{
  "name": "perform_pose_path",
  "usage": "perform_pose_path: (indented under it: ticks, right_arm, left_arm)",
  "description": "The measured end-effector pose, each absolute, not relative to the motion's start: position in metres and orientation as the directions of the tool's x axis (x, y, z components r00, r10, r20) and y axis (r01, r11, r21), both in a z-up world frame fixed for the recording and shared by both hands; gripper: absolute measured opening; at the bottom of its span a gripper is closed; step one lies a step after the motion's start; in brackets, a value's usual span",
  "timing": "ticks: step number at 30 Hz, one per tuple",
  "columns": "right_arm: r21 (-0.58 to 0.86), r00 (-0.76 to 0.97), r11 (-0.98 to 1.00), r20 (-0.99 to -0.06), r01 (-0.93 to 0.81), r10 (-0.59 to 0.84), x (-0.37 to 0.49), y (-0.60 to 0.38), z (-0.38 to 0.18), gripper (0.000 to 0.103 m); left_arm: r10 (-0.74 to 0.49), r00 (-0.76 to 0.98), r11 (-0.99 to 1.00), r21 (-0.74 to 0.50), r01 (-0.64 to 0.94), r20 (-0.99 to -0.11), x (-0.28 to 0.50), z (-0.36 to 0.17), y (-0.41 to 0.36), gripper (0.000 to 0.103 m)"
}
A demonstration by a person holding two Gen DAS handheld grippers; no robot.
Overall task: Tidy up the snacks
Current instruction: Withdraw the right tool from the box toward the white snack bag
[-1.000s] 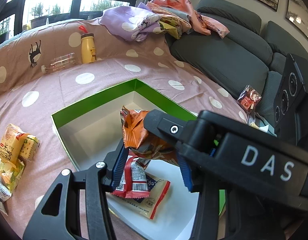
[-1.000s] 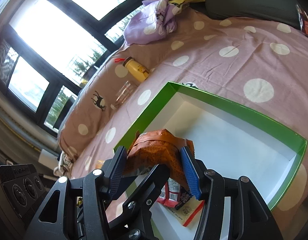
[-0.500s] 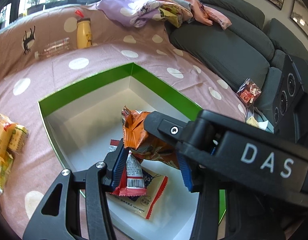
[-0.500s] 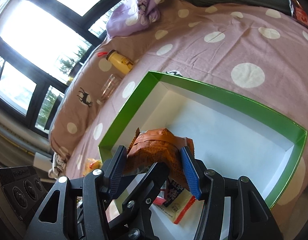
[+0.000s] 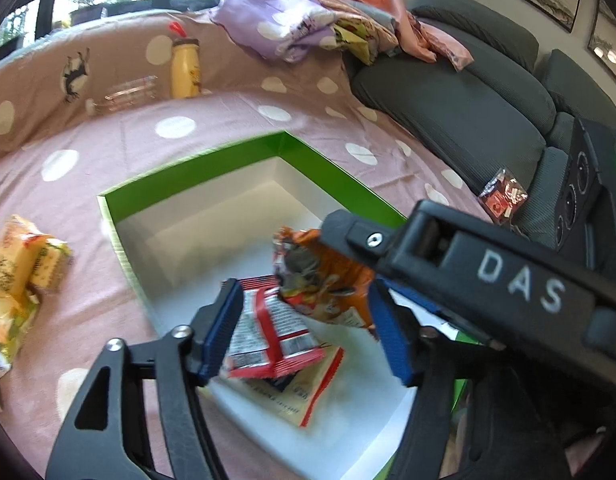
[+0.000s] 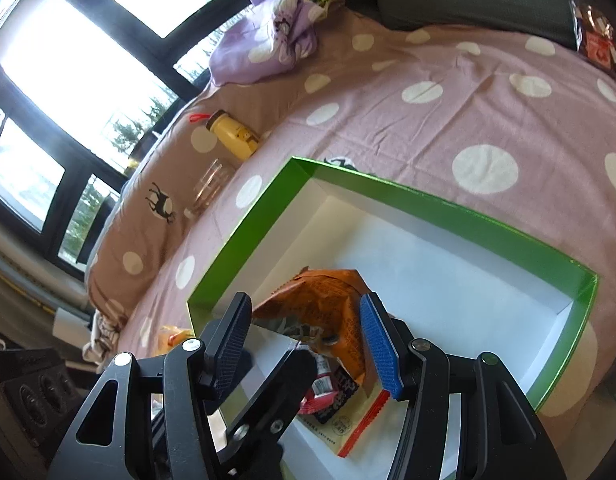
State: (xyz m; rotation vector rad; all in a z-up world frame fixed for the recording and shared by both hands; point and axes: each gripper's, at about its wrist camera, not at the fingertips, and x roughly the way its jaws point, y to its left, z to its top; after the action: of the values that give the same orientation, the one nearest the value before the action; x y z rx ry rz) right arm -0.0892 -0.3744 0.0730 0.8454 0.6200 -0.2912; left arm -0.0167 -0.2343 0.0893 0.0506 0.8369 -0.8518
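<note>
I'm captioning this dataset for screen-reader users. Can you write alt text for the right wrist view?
The right gripper, fingers spread, has an orange snack bag between them over a green-rimmed white box that already holds a red packet and a flat pouch. The box sits on a polka-dot cloth; a yellow bottle lies near bright windows.

Left gripper (image 5: 304, 322) had jaws spread wide, blue pads facing each other, nothing pinched between them. Right gripper (image 6: 308, 338) likewise stood open, wide gap between pads, neither pad seen pressing anything. Right gripper's body crossed left wrist view from right side, reaching in ahead of left gripper's right finger. Left gripper's dark linkage showed low between right gripper's fingers. Both pointed forward and down.
</note>
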Motion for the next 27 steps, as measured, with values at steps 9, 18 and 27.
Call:
perform_pose_path:
  ticks: [9,18,27]
  right_arm:
    - [0.581,0.818,0.701,-0.576,0.414,-0.006,-0.085,-0.351,0.089,0.073]
    - [0.506,0.828,0.795,-0.561,0.335,0.008,-0.073,-0.306,0.104,0.081]
    - [0.380,0.783,0.888,-0.621,0.259,0.038,-0.048,-0.250,0.097,0.082]
  left_arm:
    - [-0.580,0.506,0.778,-0.250,0.576,-0.638,-0.015,0.111,-0.158,0.090]
    - [-0.353,0.683,0.935,-0.208,0.288,-0.639,-0.008,0.108,-0.040,0.101]
    - [-0.124,0.705,0.974,-0.223,-0.050,-0.698,0.021,0.085,0.050,0.101]
